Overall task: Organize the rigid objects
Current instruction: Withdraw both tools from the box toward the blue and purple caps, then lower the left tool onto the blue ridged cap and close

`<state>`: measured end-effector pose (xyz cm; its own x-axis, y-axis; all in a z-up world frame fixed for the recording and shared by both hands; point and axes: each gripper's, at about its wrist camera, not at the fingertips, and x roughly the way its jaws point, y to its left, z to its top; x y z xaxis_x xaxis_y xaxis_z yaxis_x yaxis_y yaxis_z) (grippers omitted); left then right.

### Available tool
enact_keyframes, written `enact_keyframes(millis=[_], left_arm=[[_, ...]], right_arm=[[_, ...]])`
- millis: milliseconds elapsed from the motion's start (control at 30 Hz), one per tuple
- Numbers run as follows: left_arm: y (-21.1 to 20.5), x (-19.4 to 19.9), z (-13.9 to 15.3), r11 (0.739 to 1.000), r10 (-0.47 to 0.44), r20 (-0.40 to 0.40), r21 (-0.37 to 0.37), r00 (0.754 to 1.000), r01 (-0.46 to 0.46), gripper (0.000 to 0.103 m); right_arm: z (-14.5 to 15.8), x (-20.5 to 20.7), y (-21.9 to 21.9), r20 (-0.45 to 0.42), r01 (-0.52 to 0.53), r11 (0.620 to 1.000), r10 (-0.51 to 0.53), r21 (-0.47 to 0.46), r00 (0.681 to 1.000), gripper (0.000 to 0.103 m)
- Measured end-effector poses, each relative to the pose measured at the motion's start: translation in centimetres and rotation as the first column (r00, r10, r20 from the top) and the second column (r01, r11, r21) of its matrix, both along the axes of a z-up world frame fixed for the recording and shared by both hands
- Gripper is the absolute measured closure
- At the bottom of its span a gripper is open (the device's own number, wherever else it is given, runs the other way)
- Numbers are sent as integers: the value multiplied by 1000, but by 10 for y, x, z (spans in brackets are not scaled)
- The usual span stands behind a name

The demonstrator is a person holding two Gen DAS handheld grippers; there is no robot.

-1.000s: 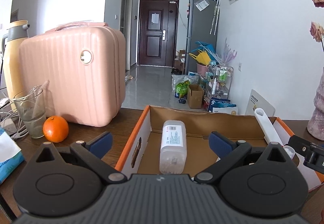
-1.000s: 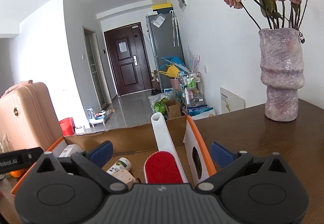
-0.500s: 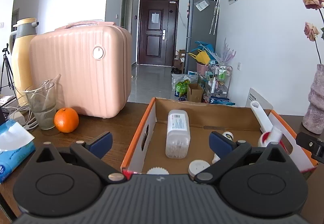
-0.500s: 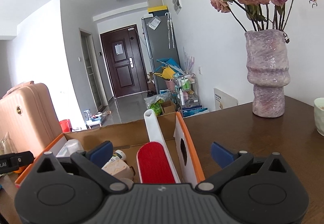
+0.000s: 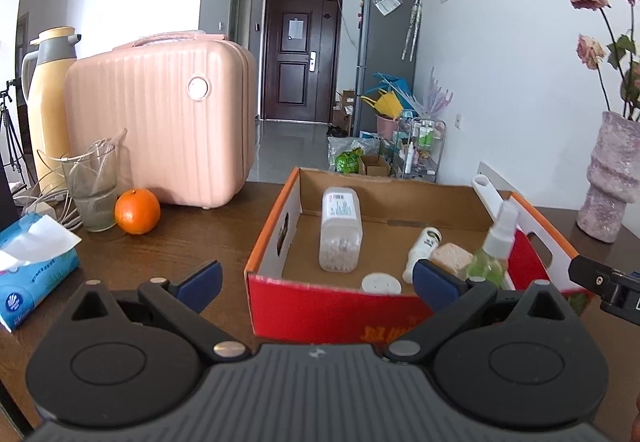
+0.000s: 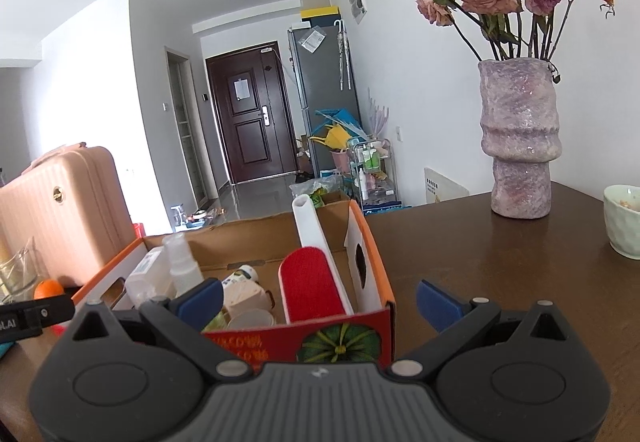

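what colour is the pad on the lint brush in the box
Red, on a white handle; the lint brush shows best in the right wrist view.

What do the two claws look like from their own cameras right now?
Both match: the left claw and right claw each have a ribbed dark grey body, two black round-hubbed linkage arms with silver pivot pins, and blue fingertip pads. White lettering marks the left claw's side in the right view.

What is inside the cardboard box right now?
In the cardboard box: cotton-swab jar, small white bottle, beige block, green spray bottle, white round lid, red lint brush. The near wall hides the floor behind it.
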<state>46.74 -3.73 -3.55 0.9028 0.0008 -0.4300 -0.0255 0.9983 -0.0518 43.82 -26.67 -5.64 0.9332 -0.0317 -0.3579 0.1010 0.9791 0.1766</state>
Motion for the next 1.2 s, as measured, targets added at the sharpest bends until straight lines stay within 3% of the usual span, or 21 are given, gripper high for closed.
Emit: enact_keyframes(millis=[833, 1200], left_arm=[[-1, -83, -14, 996, -85, -70, 31, 994, 87, 0], [1, -93, -23, 995, -91, -114, 39, 989, 96, 0]], right_arm=[[-7, -82, 9, -44, -52, 998, 50, -34, 998, 0], [-13, -94, 7, -80, -51, 998, 48, -32, 996, 0]])
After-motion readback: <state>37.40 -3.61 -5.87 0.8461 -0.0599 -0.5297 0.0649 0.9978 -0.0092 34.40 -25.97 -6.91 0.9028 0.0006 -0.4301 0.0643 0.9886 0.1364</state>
